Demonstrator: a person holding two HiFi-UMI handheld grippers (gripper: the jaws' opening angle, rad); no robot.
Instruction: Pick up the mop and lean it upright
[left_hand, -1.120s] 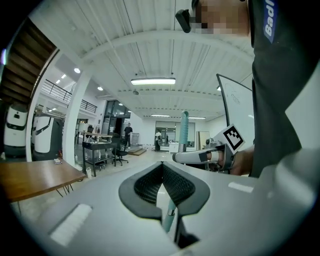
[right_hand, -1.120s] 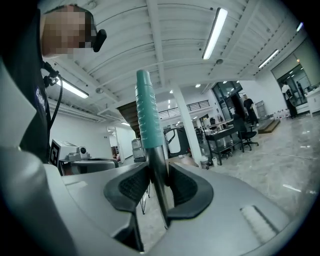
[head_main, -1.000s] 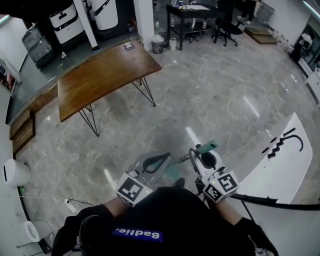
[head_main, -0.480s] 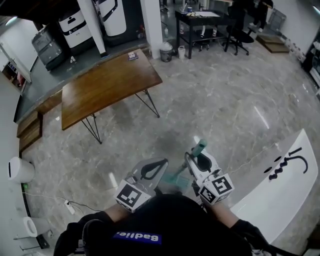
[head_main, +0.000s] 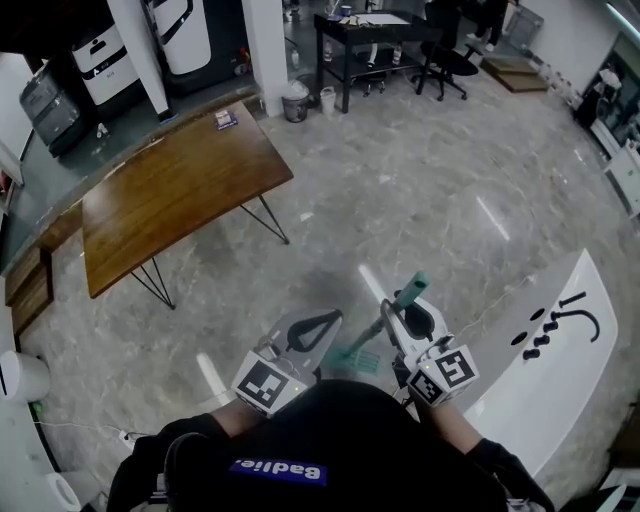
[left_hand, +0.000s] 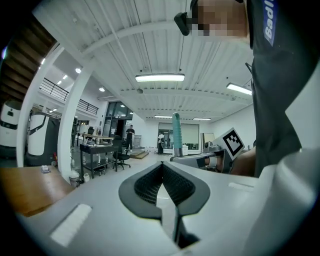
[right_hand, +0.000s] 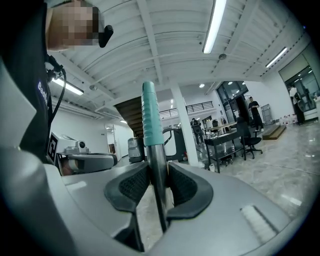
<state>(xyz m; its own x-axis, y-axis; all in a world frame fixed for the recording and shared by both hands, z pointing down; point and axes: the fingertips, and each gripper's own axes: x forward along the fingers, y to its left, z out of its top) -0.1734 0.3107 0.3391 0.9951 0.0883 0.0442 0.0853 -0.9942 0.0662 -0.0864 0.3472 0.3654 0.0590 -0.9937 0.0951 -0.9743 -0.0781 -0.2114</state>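
Observation:
The mop has a metal pole with a teal grip, and its teal head hangs low in front of my body. My right gripper is shut on the metal pole just below the grip and holds it upright. My left gripper is level beside it at the left, shut, with nothing between its pads. The left gripper view shows the teal grip standing up past the right gripper.
A wooden table on thin black legs stands ahead to the left. A black desk, office chairs and a bin are at the back. A white counter with black marks lies close at the right. A cable runs over the floor at the left.
The person has walked across the floor, so the table and desk have shifted left in the head view. Both grippers and the mop keep the same pose and grip.

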